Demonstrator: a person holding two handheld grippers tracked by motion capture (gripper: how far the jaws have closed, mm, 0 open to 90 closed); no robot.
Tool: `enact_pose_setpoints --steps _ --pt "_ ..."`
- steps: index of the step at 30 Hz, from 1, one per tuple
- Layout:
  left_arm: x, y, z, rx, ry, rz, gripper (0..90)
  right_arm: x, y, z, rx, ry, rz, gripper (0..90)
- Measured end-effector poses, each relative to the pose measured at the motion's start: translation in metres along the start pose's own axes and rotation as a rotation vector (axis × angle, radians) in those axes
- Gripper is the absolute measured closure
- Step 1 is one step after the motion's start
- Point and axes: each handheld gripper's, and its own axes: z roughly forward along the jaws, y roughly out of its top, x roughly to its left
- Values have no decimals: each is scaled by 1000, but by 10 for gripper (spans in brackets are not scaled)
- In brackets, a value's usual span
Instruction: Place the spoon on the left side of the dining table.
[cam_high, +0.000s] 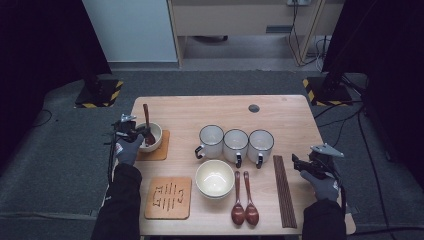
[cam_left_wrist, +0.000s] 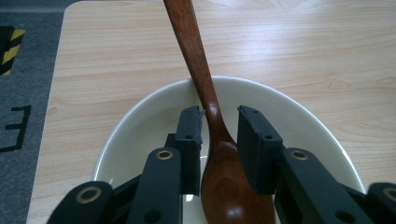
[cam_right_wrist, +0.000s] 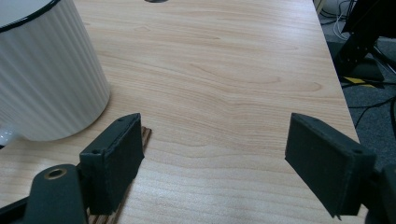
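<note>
left gripper (cam_left_wrist: 219, 133) over the small bowl (cam_left_wrist: 140, 121) on its coaster, jaws slightly spread astride the wooden spoon (cam_left_wrist: 210, 121) leaning in that bowl, apparently just released; next likely withdraw upward without tipping it; right gripper (cam_right_wrist: 215, 158) wide open, idle well right of the bowl.

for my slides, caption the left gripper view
Hand-held gripper straddling a wooden spoon resting in a white bowl.

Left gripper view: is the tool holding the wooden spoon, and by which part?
Not gripped: the left tool brackets the wooden spoon at its neck above the bowl, gaps showing on both sides. The right tool is open, empty.
</note>
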Motion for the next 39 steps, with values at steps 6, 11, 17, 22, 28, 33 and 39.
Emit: enact_pose_setpoints --steps 6,11,17,22,28,33,39 --pt "0 -1 2 0 24 1 680 0 0 0 1 1 -2 193" --pt "1 -1 1 -1 18 0 682 0 0 0 1 1 -2 194" --pt "-1 0 1 -22 19 -17 647 0 0 0 1 1 0 193" --pt "-2 -2 5 -6 36 -11 630 0 0 1 3 2 -2 193" --pt "0 -1 2 -10 42 -11 639 0 0 0 2 2 -2 193" --pt "0 -1 2 -11 40 -12 637 1 0 1 2 3 -2 193" --pt "-3 -1 6 2 48 14 622 1 0 1 3 3 -4 193"
